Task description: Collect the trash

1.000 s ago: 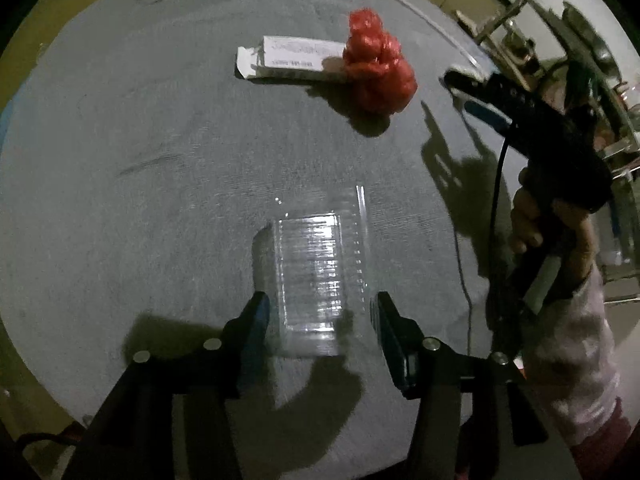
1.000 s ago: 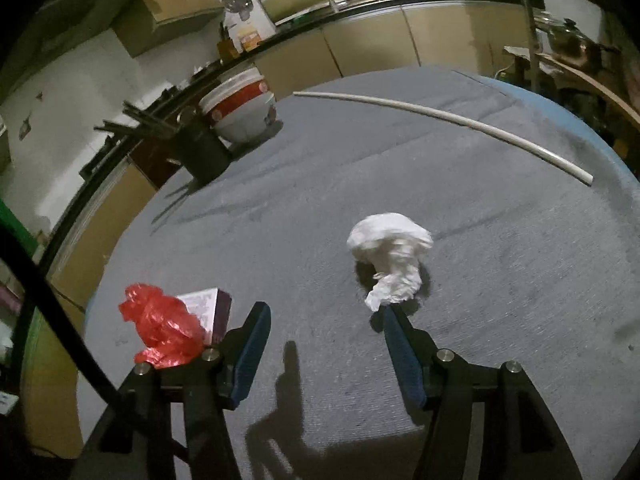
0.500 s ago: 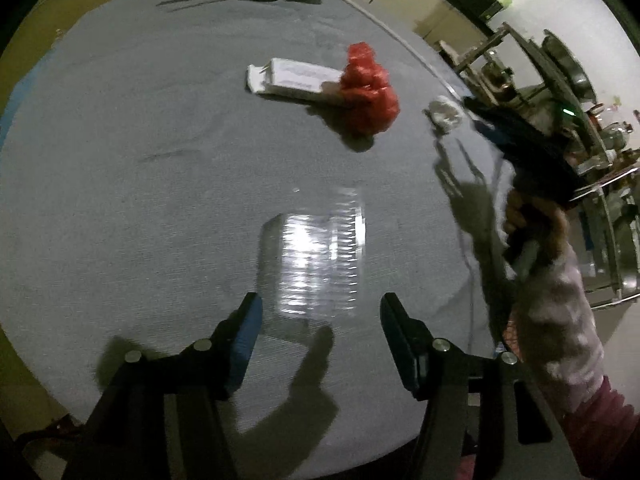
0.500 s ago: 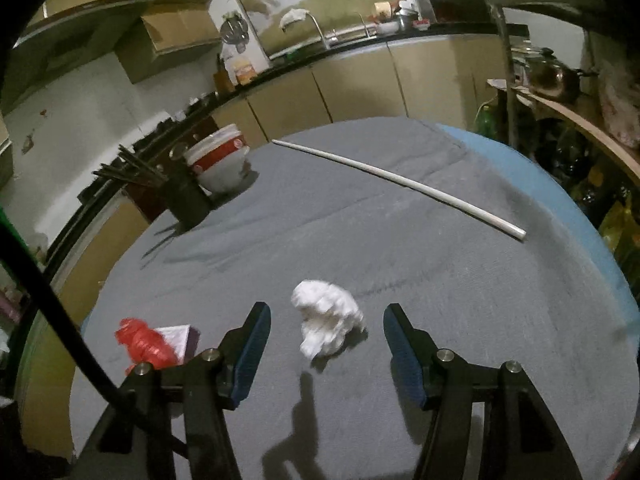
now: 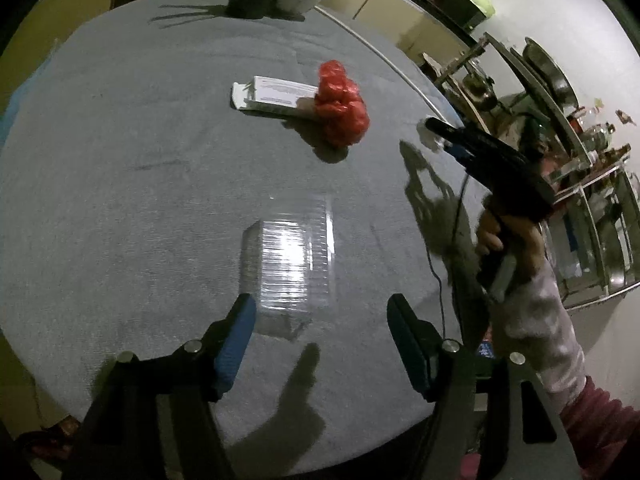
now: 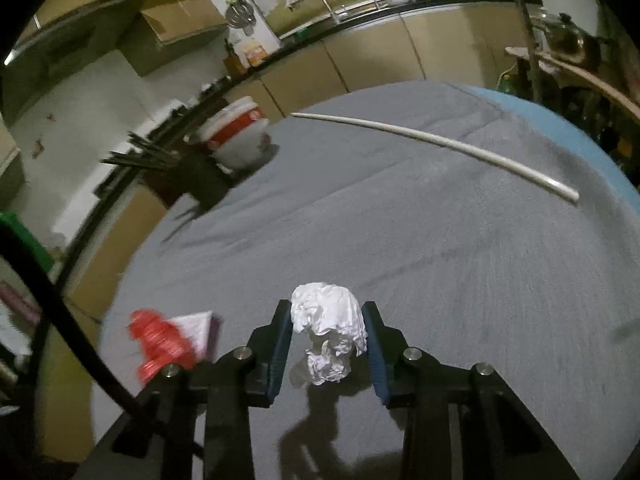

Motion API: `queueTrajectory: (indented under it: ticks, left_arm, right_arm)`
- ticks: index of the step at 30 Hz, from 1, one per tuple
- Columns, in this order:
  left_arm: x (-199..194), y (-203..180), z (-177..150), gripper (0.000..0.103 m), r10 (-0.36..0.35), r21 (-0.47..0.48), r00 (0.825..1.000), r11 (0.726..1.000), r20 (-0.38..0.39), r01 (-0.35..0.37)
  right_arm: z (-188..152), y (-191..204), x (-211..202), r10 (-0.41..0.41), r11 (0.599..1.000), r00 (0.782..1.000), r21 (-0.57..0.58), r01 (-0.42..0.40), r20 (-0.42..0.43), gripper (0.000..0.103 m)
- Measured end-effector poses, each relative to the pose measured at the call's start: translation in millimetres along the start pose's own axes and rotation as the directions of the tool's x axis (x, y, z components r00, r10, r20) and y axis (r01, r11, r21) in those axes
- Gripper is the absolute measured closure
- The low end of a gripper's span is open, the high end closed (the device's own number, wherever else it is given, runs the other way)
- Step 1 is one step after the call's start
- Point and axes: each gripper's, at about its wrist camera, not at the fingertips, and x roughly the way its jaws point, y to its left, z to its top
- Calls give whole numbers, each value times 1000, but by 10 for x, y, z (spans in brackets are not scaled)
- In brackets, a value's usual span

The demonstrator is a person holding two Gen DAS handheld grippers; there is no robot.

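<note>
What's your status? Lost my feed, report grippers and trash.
Right gripper shut on crumpled tissue. Left gripper open, short of clear plastic container. Red bag and small box uncollected. Nothing blocking.

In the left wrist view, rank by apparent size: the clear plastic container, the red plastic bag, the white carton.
1. Clear plastic container, largest, though it lies nearest the camera, which inflates it.
2 and 3. White carton and red plastic bag look about alike in area; the bag overlaps one end of the carton, so I won't rank them.
</note>
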Motion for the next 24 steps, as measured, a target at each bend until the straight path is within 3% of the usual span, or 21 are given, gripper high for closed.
queueTrajectory:
  ticks: [9,19,20,21,22,24]
  left_arm:
    - [144,-75,-47,34,103,0,994,995,20,-103]
    - [325,-65,-52,35,159,-49,985,987,61,-156]
    - [334,-54,-53,39,162,-57,985,986,67,-158]
    - [353,-44,-48,52,167,-67,984,984,63,-163]
    - [371,-31,-45,57,166,-75,985,984,55,-161]
    - [354,9,-60,57,153,-104,986,984,70,-146]
  right_arm:
    - [-693,82,-818,140,990,990,20,-140,-4,66]
    - [-1131,42,-1157,161,985,987,62,-161,-2,66]
    - [-1154,49,-1186,163,985,987,65,-162,0,66]
    - [-1172,51,-1213,163,985,987,64,-163,3,66]
    - [-1192,63,-1244,163,985,987,59,-163,6,66]
    - [-1220,105,-1298,166,985,986,50,-167,10,66]
